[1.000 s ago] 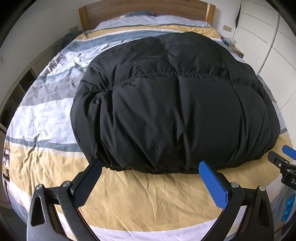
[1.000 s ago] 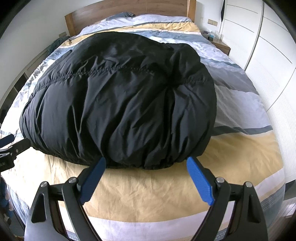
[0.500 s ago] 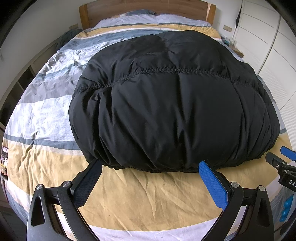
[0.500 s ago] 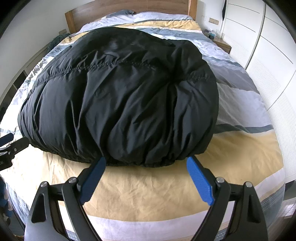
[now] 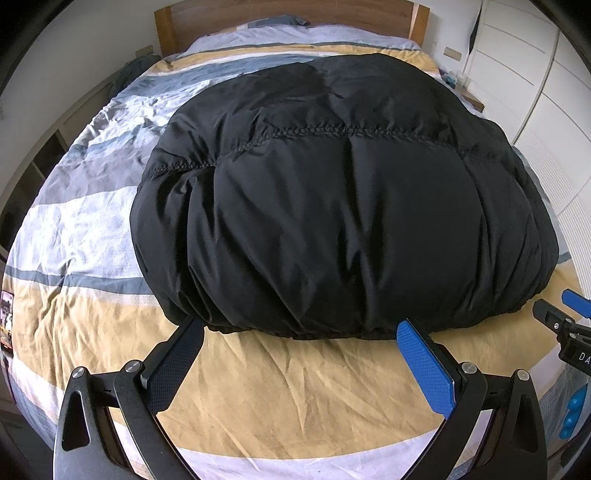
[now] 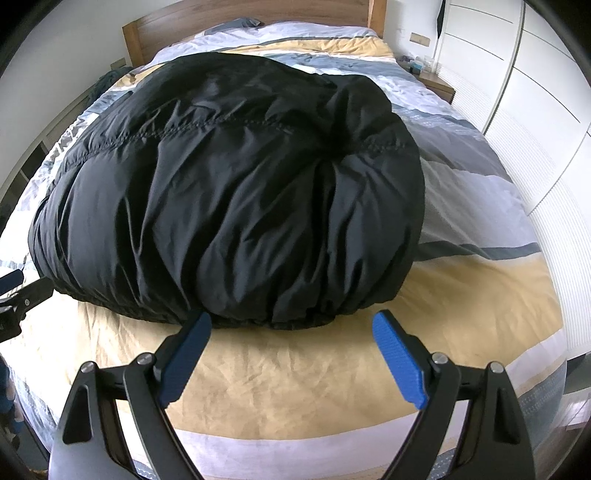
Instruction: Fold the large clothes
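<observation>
A large black puffy quilted jacket (image 5: pixel 343 206) lies spread on the striped bed, its near hem facing me; it also fills the right wrist view (image 6: pixel 229 192). My left gripper (image 5: pixel 299 328) is open and empty, its fingertips at the near hem toward the garment's left part. My right gripper (image 6: pixel 291 321) is open and empty, its fingertips at the near hem toward the right part. The right gripper also shows at the right edge of the left wrist view (image 5: pixel 565 314), and the left gripper at the left edge of the right wrist view (image 6: pixel 18 291).
The bed cover (image 5: pixel 295 384) has yellow, white, grey and blue stripes. A wooden headboard (image 5: pixel 288 14) is at the far end. White wardrobe doors (image 6: pixel 535 92) line the right side, with a nightstand (image 6: pixel 436 79) beside them. Shelving (image 5: pixel 44 155) stands at the left.
Both grippers have moved closer to the jacket's near hem; the fingertips now reach the hem. Both stay open. The jacket has not moved.
</observation>
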Available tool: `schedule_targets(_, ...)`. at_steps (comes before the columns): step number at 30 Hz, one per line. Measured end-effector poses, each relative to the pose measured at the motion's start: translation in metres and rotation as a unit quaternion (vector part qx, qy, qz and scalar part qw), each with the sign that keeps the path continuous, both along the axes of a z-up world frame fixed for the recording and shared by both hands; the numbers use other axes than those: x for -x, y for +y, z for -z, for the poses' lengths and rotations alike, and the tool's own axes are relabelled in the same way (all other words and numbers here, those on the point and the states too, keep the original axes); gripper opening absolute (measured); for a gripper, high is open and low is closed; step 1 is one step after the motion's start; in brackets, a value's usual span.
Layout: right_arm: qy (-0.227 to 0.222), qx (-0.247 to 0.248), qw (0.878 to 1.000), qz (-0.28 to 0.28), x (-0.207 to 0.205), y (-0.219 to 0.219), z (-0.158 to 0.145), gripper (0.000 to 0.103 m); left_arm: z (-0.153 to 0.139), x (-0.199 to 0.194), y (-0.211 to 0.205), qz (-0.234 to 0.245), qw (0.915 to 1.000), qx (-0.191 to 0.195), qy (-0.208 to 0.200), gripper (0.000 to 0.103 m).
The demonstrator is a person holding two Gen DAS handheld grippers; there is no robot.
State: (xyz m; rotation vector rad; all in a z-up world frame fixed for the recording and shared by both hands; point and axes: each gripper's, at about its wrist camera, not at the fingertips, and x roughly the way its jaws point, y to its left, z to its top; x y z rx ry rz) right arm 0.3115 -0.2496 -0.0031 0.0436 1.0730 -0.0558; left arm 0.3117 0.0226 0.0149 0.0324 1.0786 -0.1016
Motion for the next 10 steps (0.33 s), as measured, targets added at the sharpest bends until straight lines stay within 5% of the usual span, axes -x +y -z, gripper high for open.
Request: schedule_targets(10,0.000,0.001,1.000,0.002,0.0032,-0.0027,0.0004,0.089,-0.0015,0.0027,-0.0026,0.003,1.0000,-0.001,-0.003,0.103)
